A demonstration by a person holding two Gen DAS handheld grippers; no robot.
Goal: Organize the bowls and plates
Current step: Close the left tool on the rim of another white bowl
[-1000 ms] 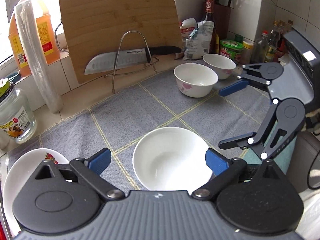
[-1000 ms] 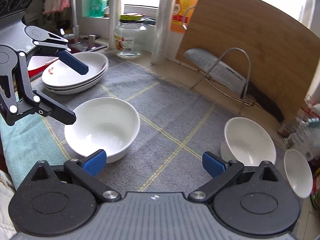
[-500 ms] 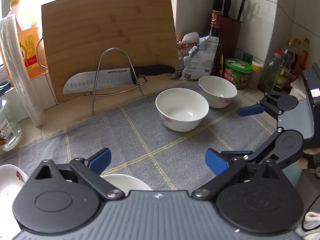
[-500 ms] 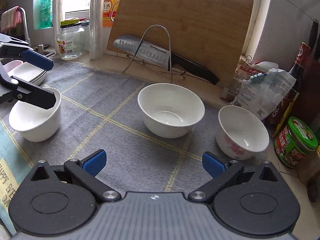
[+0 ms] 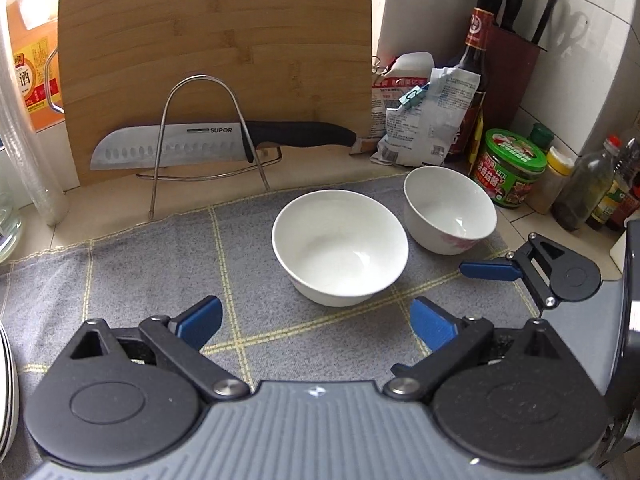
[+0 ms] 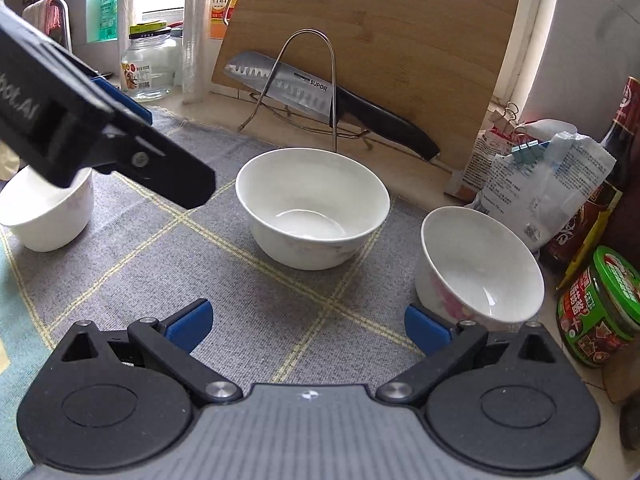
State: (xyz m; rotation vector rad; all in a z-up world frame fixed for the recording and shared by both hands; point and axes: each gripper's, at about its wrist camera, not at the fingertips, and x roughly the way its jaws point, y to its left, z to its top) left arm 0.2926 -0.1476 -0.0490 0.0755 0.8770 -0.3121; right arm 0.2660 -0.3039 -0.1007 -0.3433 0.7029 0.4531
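A plain white bowl [image 5: 340, 248] stands on the grey mat, just ahead of my open, empty left gripper [image 5: 316, 322]. It also shows in the right wrist view [image 6: 312, 208]. A smaller white bowl with pink flowers [image 5: 450, 216] stands to its right, close ahead of my open, empty right gripper [image 6: 308, 326], where it shows at the right [image 6: 480, 272]. A third white bowl [image 6: 48, 212] stands at the left, partly behind the left gripper's finger. A stack of plates [image 5: 6, 392] peeks in at the left edge.
A bamboo cutting board [image 5: 216, 60] leans on the wall with a knife [image 5: 208, 144] in a wire rack. Bags, a sauce bottle [image 5: 474, 80], a green-lidded jar [image 5: 510, 172] and a knife block [image 5: 516, 60] crowd the right. A glass jar [image 6: 150, 66] stands far left.
Both grippers have swung right and closed in on the two right-hand bowls. The big left bowl has dropped out of the left wrist view. Both stay open.
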